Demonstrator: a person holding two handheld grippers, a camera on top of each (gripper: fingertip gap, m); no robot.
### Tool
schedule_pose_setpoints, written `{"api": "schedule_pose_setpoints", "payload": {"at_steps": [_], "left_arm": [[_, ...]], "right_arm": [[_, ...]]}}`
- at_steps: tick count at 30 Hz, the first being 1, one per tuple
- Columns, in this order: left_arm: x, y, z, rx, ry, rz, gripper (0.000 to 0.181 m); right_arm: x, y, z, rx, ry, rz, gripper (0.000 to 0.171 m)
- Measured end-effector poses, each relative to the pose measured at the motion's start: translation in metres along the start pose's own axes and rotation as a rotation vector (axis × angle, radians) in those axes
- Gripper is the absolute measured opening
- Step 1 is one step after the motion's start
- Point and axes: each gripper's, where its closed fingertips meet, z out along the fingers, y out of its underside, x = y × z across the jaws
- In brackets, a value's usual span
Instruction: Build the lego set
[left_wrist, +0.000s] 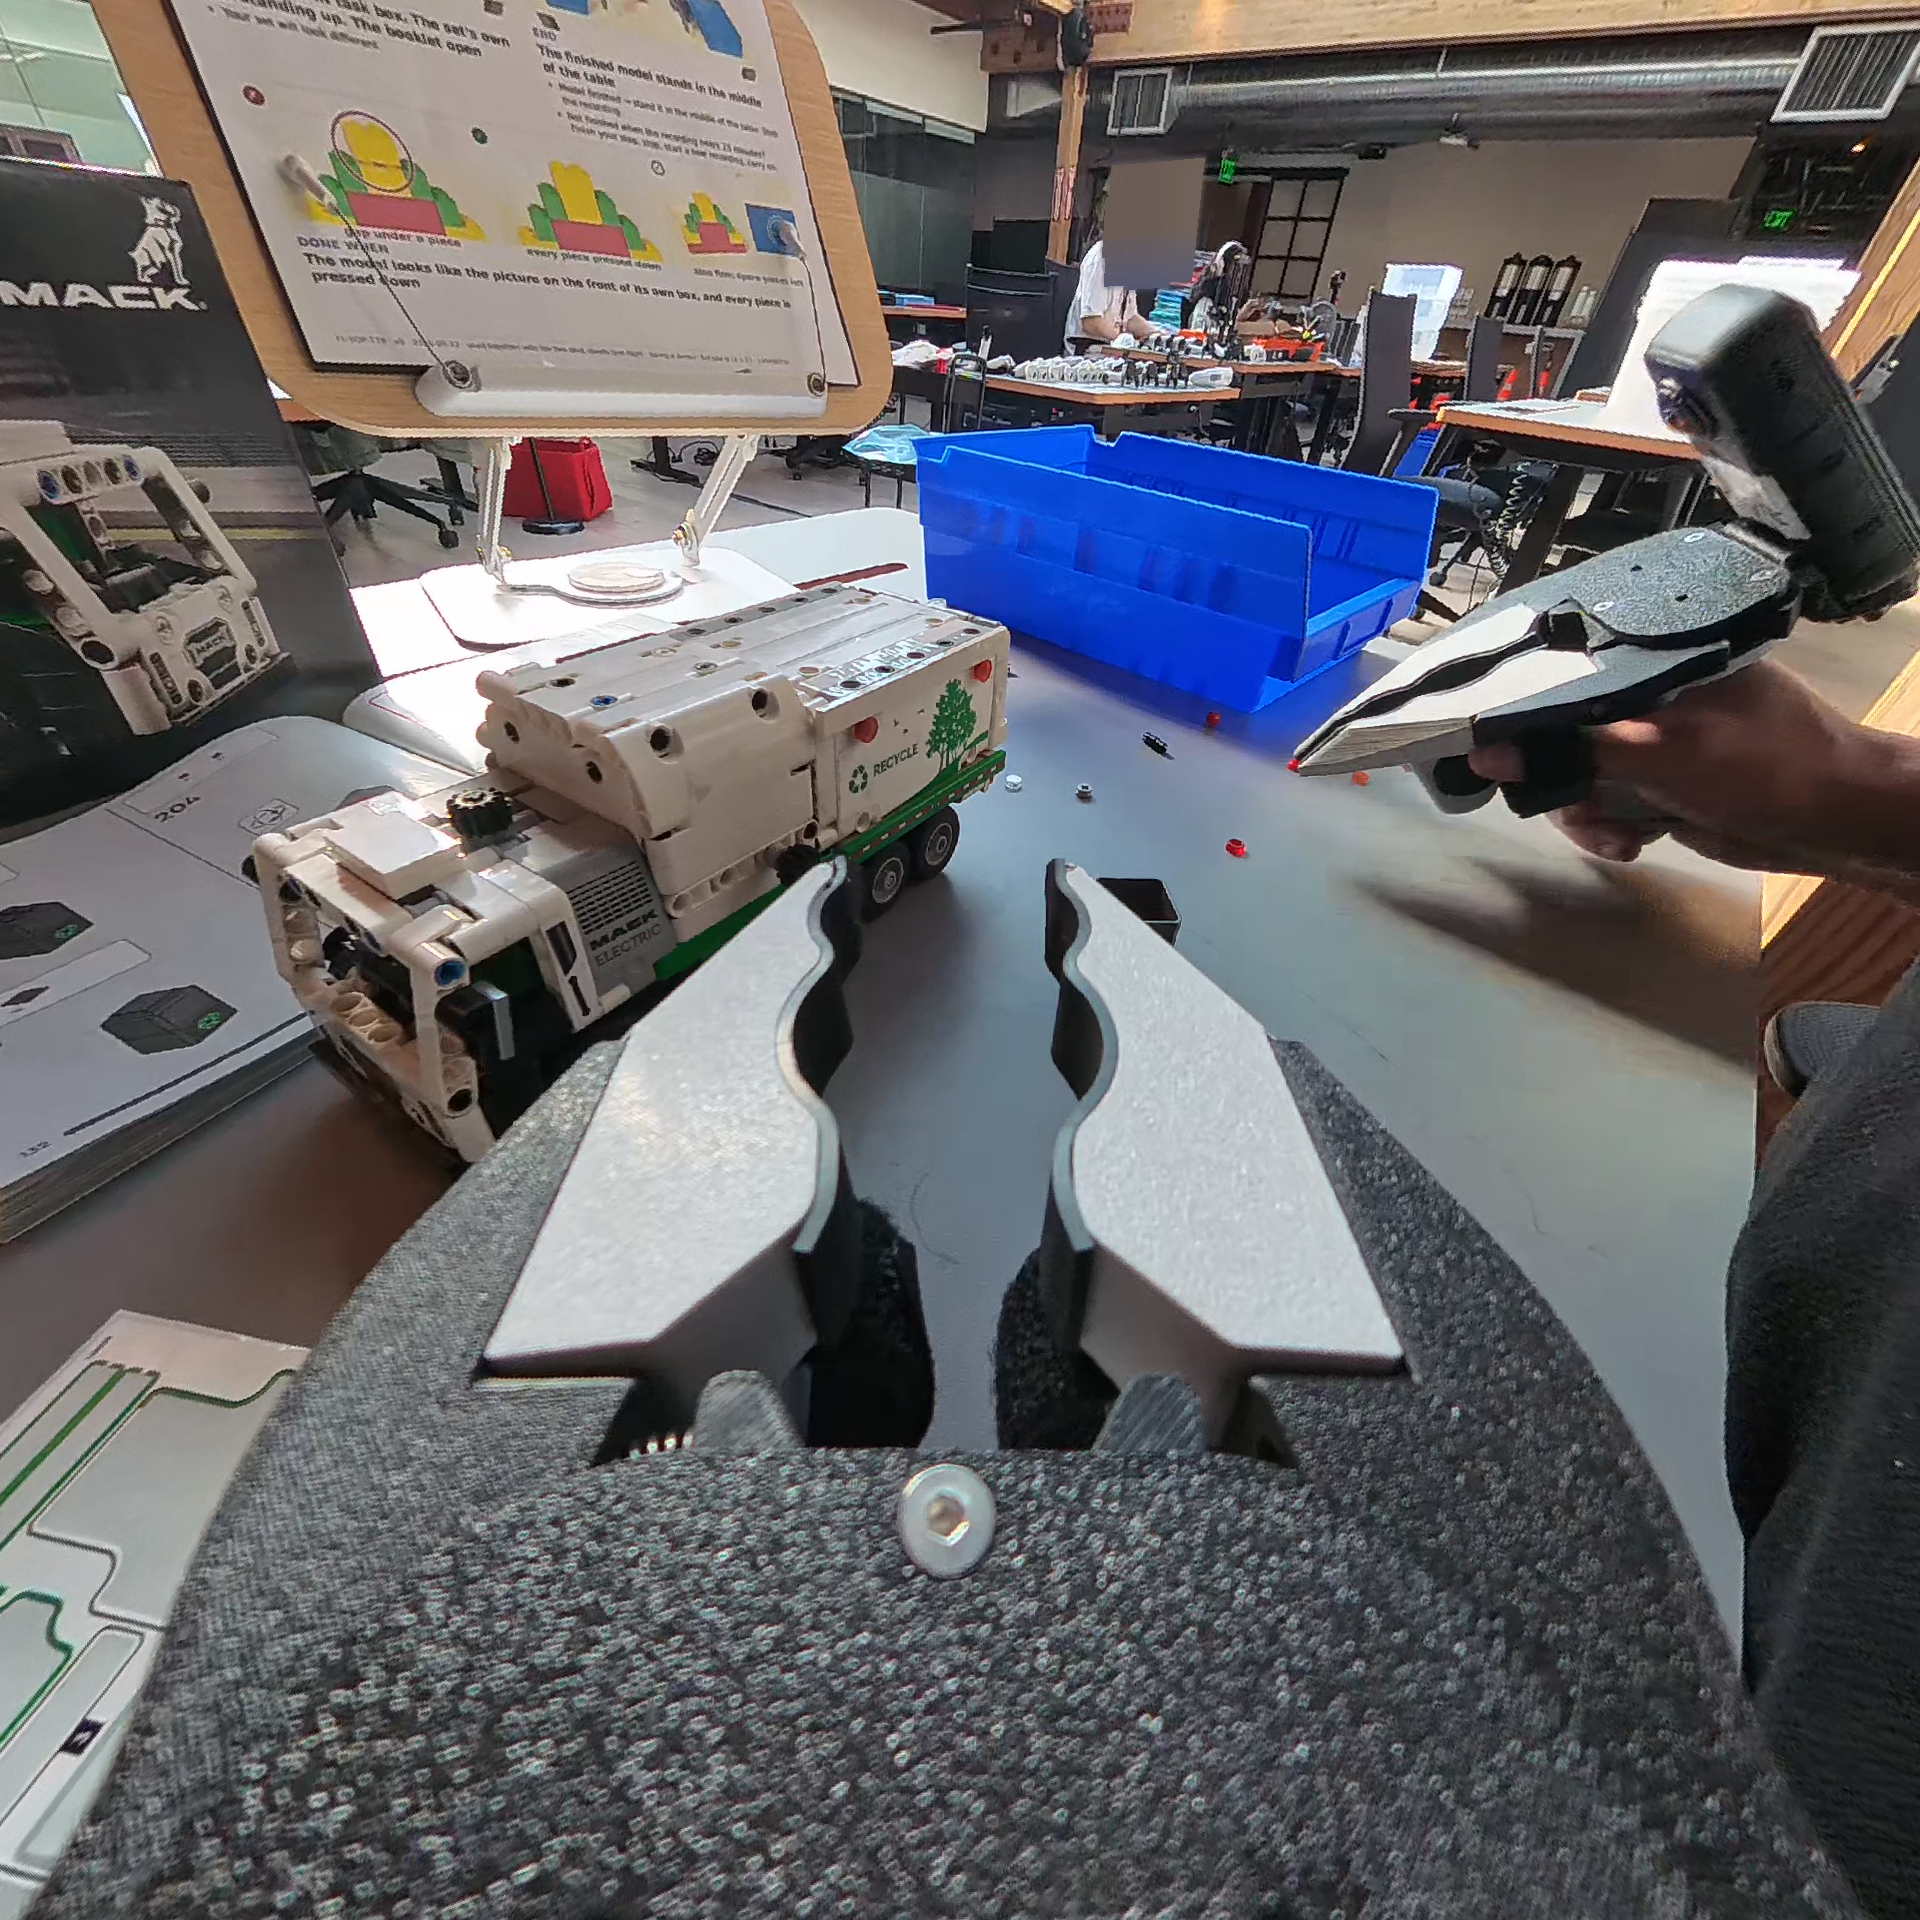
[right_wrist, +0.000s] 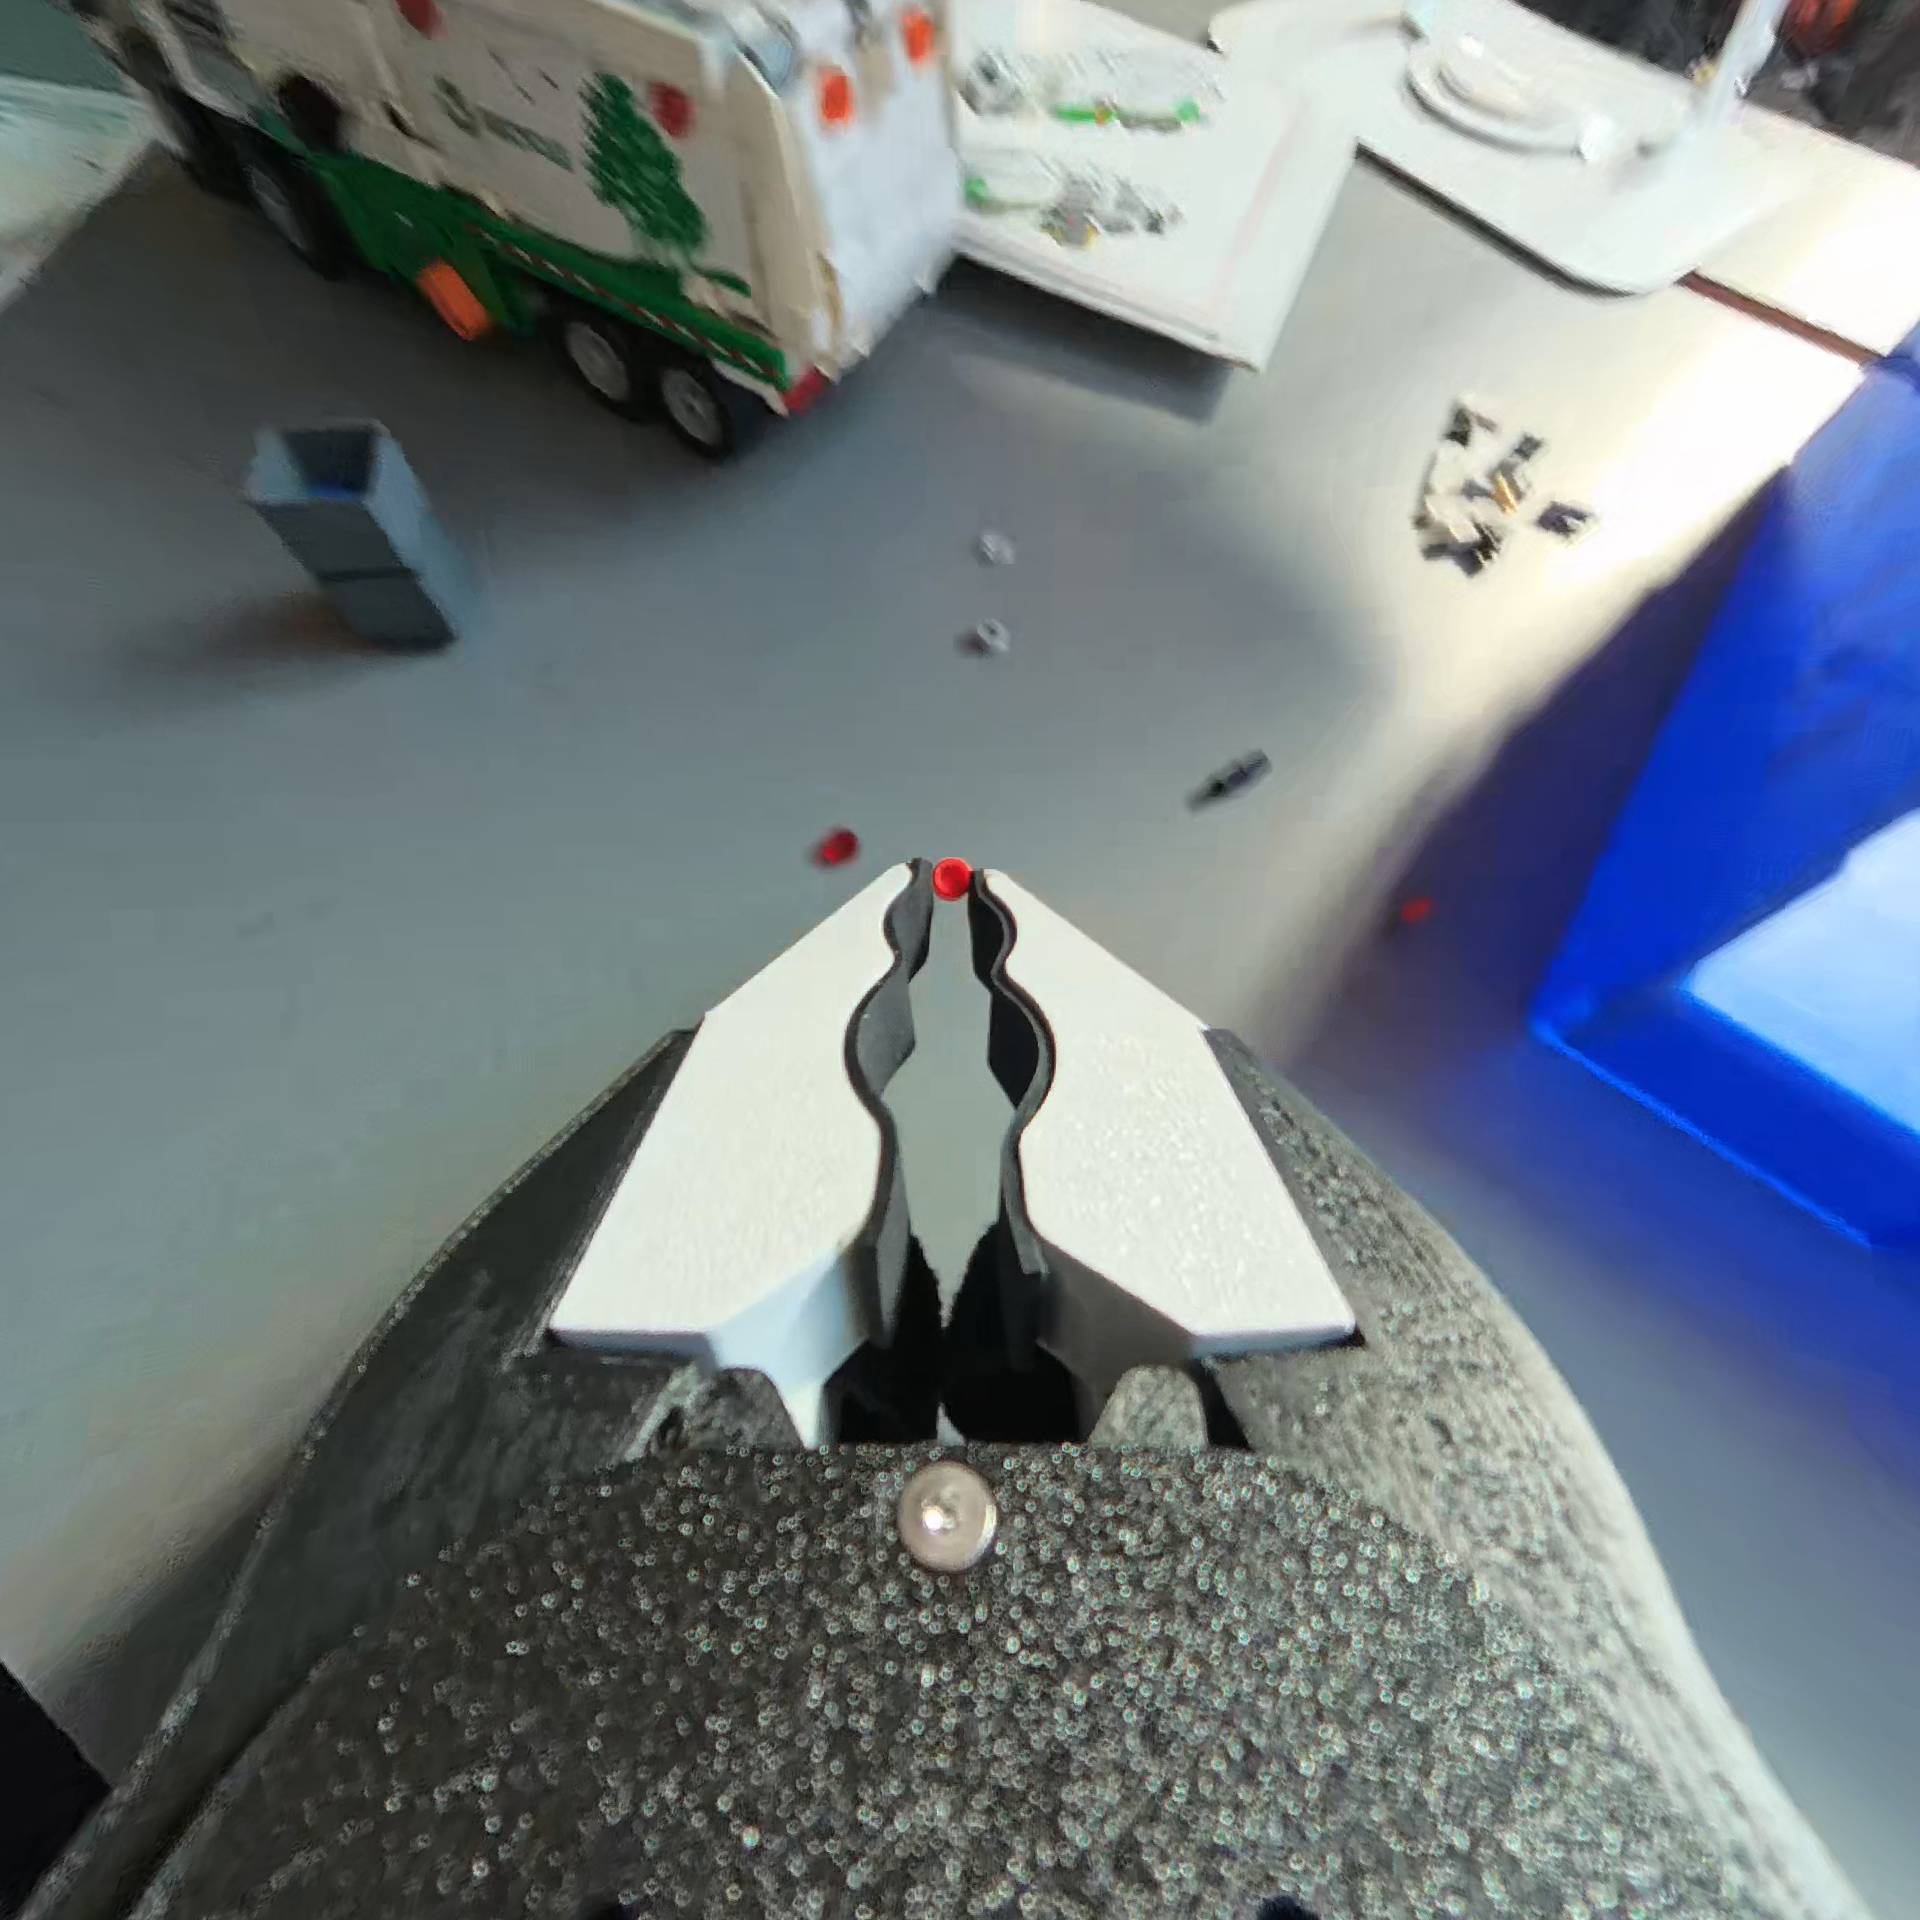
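Lego truck (left_wrist: 644, 831) waits while the right gripper (right_wrist: 951, 878) pinches a tiny red stud (right_wrist: 950, 876), seemingly by its edge; it could pop free. Left gripper (left_wrist: 945, 883) gapes wide, empty.

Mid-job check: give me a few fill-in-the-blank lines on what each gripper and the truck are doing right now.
1. The right gripper pinches a small round piece coloured ____.
2. The left gripper is ____ and holds nothing.
3. The truck stands on the table to the ____ of the left gripper.
4. The bin behind the loose pieces is coloured ____.

Missing words: red; open; left; blue
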Motion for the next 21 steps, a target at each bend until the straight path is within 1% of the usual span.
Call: {"api": "schedule_pose_setpoints", "payload": {"at_steps": [2, 4, 6, 8, 12, 15, 18, 21], "left_arm": [[0.000, -0.001, -0.001, 0.005, -0.002, 0.000, 0.033], [0.000, -0.001, -0.001, 0.011, -0.005, 0.002, 0.033], [0.000, -0.002, -0.002, 0.016, -0.008, 0.006, 0.033], [0.000, -0.002, -0.002, 0.019, -0.009, 0.009, 0.033], [0.000, -0.003, -0.003, 0.022, -0.009, 0.012, 0.033], [0.001, -0.002, -0.002, 0.018, -0.009, 0.012, 0.033], [0.000, -0.002, -0.002, 0.018, -0.012, 0.012, 0.034], [-0.001, -0.002, -0.002, 0.017, -0.012, 0.004, 0.033]], "right_arm": [[-0.036, -0.031, 0.011, 0.075, -0.091, -0.052, 0.006], [-0.075, -0.054, 0.022, 0.114, -0.203, -0.088, 0.006], [-0.104, -0.068, 0.031, 0.132, -0.275, -0.124, 0.006], [-0.122, -0.073, 0.039, 0.129, -0.316, -0.149, 0.006], [-0.129, -0.070, 0.053, 0.089, -0.318, -0.186, 0.007], [-0.130, -0.068, 0.056, 0.072, -0.319, -0.198, 0.012], [-0.123, -0.069, 0.047, 0.093, -0.313, -0.170, 0.012], [-0.088, -0.060, 0.027, 0.110, -0.226, -0.097, 0.011]]}}
